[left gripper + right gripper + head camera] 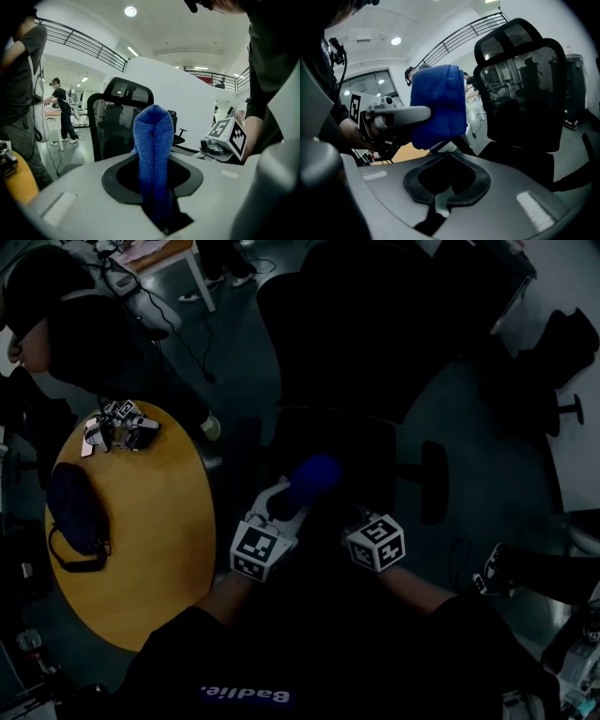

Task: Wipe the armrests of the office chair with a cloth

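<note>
- Currently the blue cloth (314, 479) sits near the middle of my head view, folded into a thick upright wad and held up in the air in front of the seat. It is not on either armrest.
- My left gripper (286, 502) has the cloth. The jaws are closed onto its lower part, and the fold stands up between them and well past the tips.
- The office chair (375, 334) lies at 12 o'clock from the cloth, with its mesh back facing me.
- One armrest (433, 482) shows at 3 o'clock from the cloth, well apart from it. I cannot pick out the other one in the dark at about 9 o'clock.
- My right gripper (446, 183) is at 4 o'clock from the cloth. Its jaws are drawn together with nothing between them, and it is not touching the chair.
- On progress, I judge that no wiping contact has been made at this moment. The cloth is picked up and ready, and as far as these views show, both armrests remain to be wiped.
- Farther out, a round wooden table (178, 540) lies at 9 o'clock, with a dark bag (75, 517) on it.
</note>
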The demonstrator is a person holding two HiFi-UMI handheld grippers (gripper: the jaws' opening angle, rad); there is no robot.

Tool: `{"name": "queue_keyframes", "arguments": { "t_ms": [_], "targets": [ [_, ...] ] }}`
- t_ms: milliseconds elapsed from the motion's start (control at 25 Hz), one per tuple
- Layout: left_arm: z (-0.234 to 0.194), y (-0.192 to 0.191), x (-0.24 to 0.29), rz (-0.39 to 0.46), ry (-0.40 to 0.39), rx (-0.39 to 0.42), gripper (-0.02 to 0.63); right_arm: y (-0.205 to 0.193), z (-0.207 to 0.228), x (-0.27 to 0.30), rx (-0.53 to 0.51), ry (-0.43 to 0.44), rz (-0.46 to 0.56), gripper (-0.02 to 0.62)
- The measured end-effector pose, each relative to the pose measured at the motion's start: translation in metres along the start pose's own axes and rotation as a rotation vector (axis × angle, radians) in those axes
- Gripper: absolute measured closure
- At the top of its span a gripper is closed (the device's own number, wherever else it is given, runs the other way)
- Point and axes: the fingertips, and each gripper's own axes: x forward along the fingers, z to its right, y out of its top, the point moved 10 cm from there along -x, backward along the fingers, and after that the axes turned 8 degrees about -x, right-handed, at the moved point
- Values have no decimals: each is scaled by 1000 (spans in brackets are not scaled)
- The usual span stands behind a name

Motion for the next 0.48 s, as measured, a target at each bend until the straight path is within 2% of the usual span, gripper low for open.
{"name": "queue_keyframes", "arguments": {
  "t_ms": [120, 240, 320, 480],
  "targets": [
    [-39, 8, -21, 18, 0, 0, 477, 22, -15, 24, -2, -43, -4, 591],
    [-77, 20, -35, 40, 18, 44, 477, 42, -27, 40, -12, -71, 3, 591],
    [-102, 27, -40, 43, 41, 64, 477, 52, -34, 51, -31, -69, 1, 591],
    [-137, 39, -48, 64, 83, 43, 477, 65, -44, 68, -69, -37, -26, 591]
  ]
}}
